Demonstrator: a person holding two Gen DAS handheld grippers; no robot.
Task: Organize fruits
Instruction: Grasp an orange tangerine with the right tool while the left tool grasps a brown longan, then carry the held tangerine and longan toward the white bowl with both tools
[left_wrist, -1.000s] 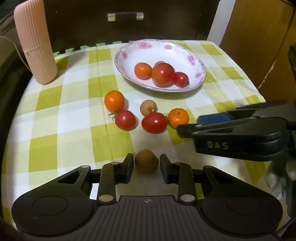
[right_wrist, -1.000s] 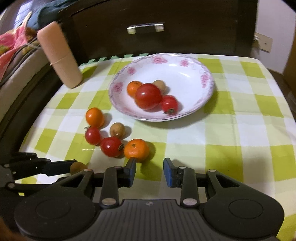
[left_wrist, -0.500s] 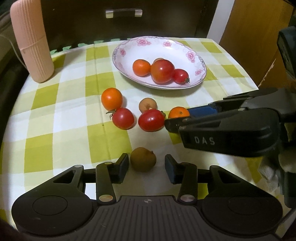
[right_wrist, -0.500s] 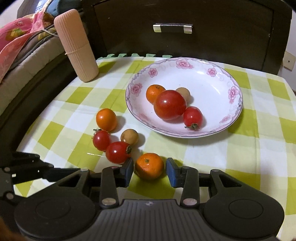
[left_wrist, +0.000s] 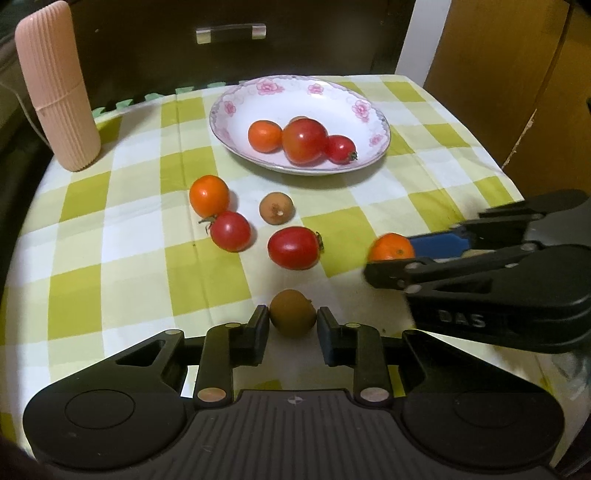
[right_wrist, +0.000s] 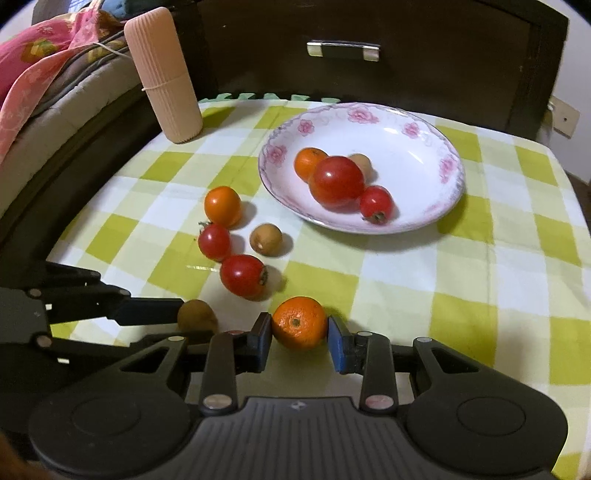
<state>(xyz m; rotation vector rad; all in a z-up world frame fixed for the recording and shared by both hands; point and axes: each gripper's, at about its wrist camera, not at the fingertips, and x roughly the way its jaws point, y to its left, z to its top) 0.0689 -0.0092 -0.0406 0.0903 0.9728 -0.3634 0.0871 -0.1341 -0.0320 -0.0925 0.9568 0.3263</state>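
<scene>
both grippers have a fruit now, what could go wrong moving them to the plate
1. The brown fruit and the orange are round and pinched only at their sides, so either may slip or roll out.
2. The plate already holds four fruits clustered together; a drop may scatter them.
3. Both grippers sit close and could collide.

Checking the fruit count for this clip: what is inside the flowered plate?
The flowered plate holds an orange fruit, a large red tomato, a small red tomato and a brown fruit, partly hidden behind the large tomato. Anything beneath them cannot be seen.
</scene>
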